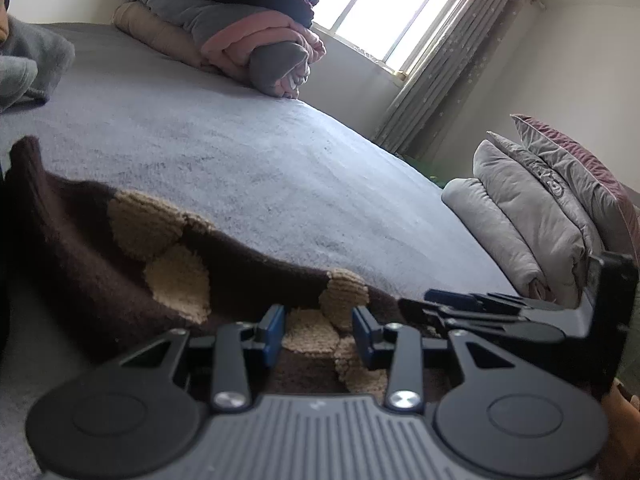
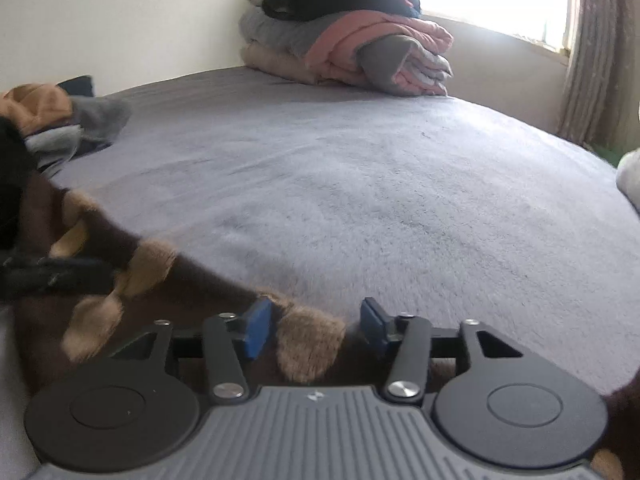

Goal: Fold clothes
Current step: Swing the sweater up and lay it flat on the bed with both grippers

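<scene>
Left wrist view: the left gripper (image 1: 318, 330) sits low at the bottom centre of the frame, its blue pads standing apart with the brown garment with tan patches (image 1: 168, 272) lying between and under them. The pads do not look pressed on the cloth, so I read the jaws as partly open and holding nothing. The garment's edge runs from the left of the frame down to lower right, along the near side of the grey bed cover (image 1: 260, 160). The right gripper (image 1: 480, 312) comes in from the right of the frame, at that same edge.

Right wrist view: the right gripper (image 2: 316, 328) has its jaws clearly apart, a tan patch of the garment (image 2: 308, 344) between them and untouched. The cloth stretches off to the left of the frame, where the left gripper (image 2: 60, 276) shows as a dark blur on it. Both tools stand along one edge, so the next fold likely means gripping that edge and carrying it up the frame, across the bed.
</scene>
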{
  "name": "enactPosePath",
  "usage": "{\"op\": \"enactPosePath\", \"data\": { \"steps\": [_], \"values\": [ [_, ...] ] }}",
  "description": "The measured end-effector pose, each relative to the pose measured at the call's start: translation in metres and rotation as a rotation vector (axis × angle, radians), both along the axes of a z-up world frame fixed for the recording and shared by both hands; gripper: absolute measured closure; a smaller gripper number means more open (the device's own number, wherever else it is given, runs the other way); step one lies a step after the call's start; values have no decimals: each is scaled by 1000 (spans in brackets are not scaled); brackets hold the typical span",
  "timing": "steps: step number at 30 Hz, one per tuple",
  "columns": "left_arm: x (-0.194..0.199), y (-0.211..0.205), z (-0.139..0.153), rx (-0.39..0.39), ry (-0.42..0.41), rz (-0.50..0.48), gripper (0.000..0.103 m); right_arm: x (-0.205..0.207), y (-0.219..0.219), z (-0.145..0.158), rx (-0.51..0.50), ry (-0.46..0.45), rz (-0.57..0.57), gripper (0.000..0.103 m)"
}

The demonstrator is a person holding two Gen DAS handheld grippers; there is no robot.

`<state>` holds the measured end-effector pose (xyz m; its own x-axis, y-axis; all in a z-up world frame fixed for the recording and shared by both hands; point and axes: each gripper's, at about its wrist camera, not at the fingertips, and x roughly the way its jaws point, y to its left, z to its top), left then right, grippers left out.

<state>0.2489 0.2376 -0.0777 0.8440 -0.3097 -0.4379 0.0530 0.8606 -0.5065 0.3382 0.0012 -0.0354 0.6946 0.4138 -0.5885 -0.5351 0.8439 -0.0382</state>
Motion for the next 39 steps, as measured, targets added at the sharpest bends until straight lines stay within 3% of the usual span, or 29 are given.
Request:
{"op": "enactPosePath", "data": {
  "steps": [4,10,15,18,22,28,35,39],
  "values": [
    [-1,5,-3,-31,-5,2,64,-12,-7,17,-3,-17,-40,50],
    [-4,-4,2,-31,-25,2,55,-77,-55,48,-58,-34,-43,50],
    [-11,-26,10,20,-28,34,31,-121,-105,64,-77,-39,-112,50],
    [-20,-54,18,134,-9,60,22,-141,-135,74,-51,-28,-167,50],
    [-35,-88,27,227,20,33,21,-174,-163,89,-40,-53,-203,49],
    [-67,-138,51,168,19,-57,21,-213,-198,95,-39,-55,-258,48],
    [-90,-219,72,175,16,-209,21,-245,-232,83,-58,-35,-304,47],
    [-97,-257,70,183,29,-242,19,-252,-250,77,-27,-21,-321,46]
  ]
}}
